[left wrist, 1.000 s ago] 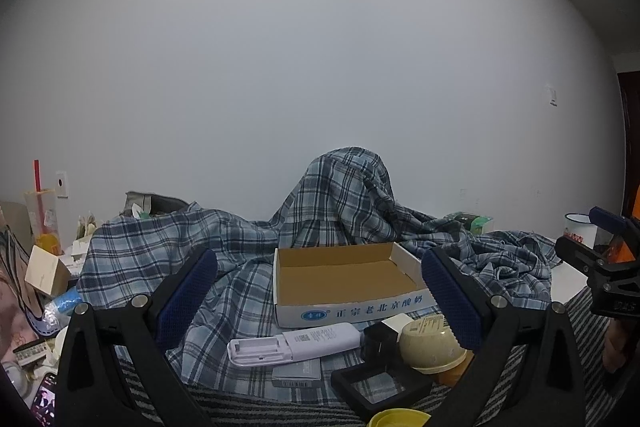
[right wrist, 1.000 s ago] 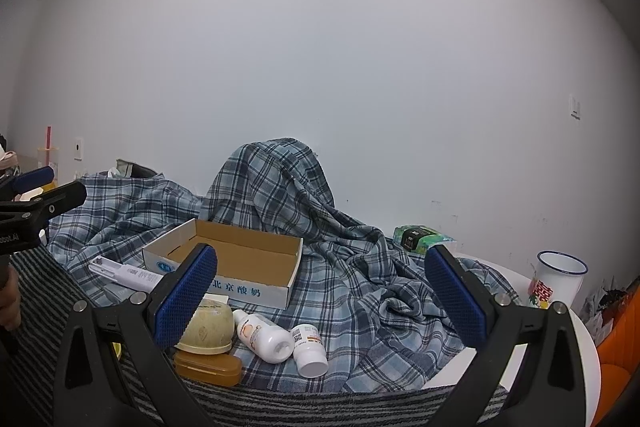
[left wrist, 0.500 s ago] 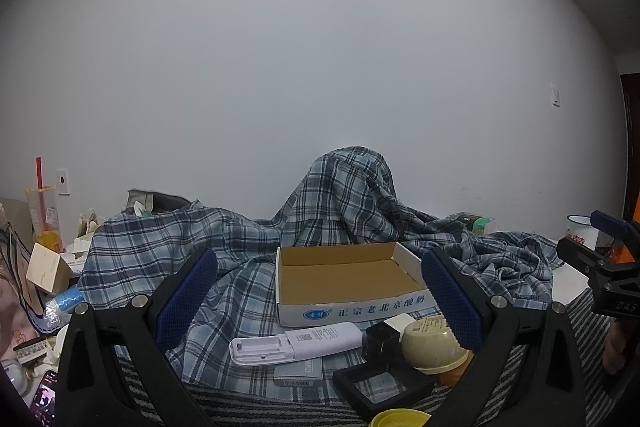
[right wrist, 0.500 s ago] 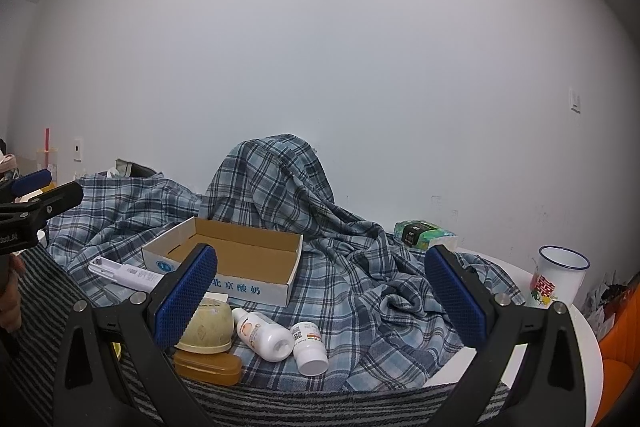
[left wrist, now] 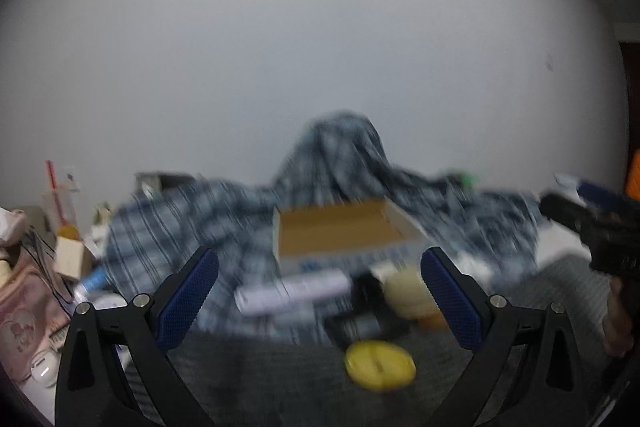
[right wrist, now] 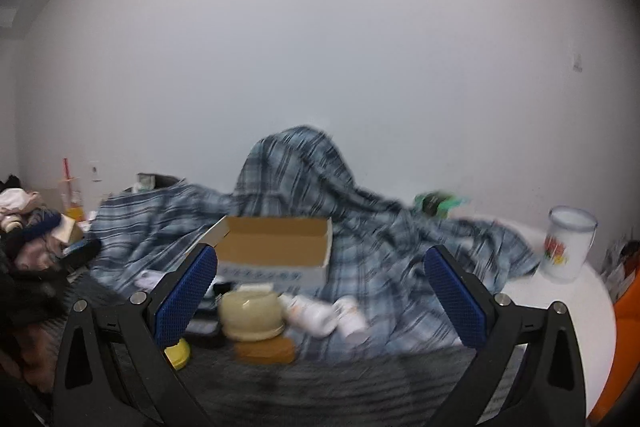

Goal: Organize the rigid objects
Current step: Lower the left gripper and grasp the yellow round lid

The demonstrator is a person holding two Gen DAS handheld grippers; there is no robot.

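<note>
- Left wrist view: your left gripper (left wrist: 319,301) is spread wide with nothing between its blue-padded fingers (left wrist: 187,297). This frame is smeared, so small detail is lost.
- Straight ahead of that gripper, beyond the fingertips, sits the shallow brown cardboard tray with white printed sides (left wrist: 340,231), resting on the blue-and-white plaid cloth (left wrist: 168,231).
- Between the fingers and nearer than the tray lies the long white remote-like bar (left wrist: 294,289). Just right of it is a black blurred object (left wrist: 366,307), then the round cream lidded container (left wrist: 406,293) close to your right-hand finger.
- Nearest you, low between the fingers, the flat round yellow lid (left wrist: 380,367) lies on the grey striped surface (left wrist: 256,371).
- Your right gripper shows at the far right edge of this view as a dark shape (left wrist: 592,223).
- Right wrist view: your right gripper (right wrist: 320,301) is likewise released, jaws wide apart and holding nothing.
- Ahead and slightly left of centre you have the same cardboard tray (right wrist: 276,247). In front of it, near your left-hand finger (right wrist: 186,299), stands the cream container (right wrist: 250,313), with an amber oval piece (right wrist: 266,350) at its foot.
- Just right of that container two small white bottles (right wrist: 320,313) lie on their sides on the plaid cloth (right wrist: 380,267).
- Far to your right, well apart from the tray, a white enamel mug with a blue rim (right wrist: 566,245) stands upright on a white tabletop (right wrist: 560,303).
- A green packet (right wrist: 434,202) sits behind the cloth, ahead to the right.
</note>
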